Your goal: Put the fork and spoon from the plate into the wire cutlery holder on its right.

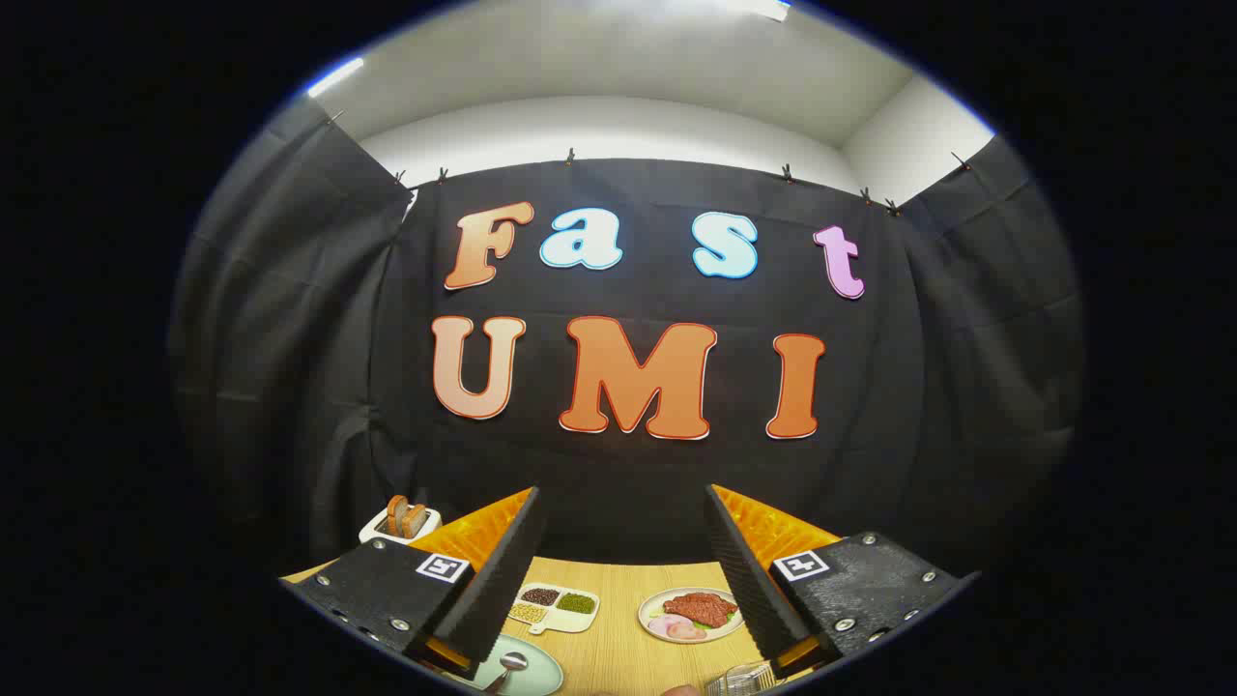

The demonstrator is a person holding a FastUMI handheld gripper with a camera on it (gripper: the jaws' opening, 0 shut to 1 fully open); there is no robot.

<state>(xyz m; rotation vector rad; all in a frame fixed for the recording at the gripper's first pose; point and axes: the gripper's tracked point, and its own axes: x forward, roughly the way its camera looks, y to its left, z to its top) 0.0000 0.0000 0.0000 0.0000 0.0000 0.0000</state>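
My gripper [621,495] is open, held high above the wooden table [618,648], with nothing between its wide-spread fingers. Low down by the left finger lies a pale green plate [537,675] with a spoon [510,664] resting on it, its bowl pointing away from me; the finger hides part of the plate. By the right finger, to the right of that plate, the top of the wire cutlery holder [739,680] peeks in, mostly cut off.
Beyond the plate, a white divided tray [558,607] holds beans and seeds, and a white plate [691,614] carries meat and slices. A white toaster [400,522] with bread stands at the far left. Black cloth walls in the table.
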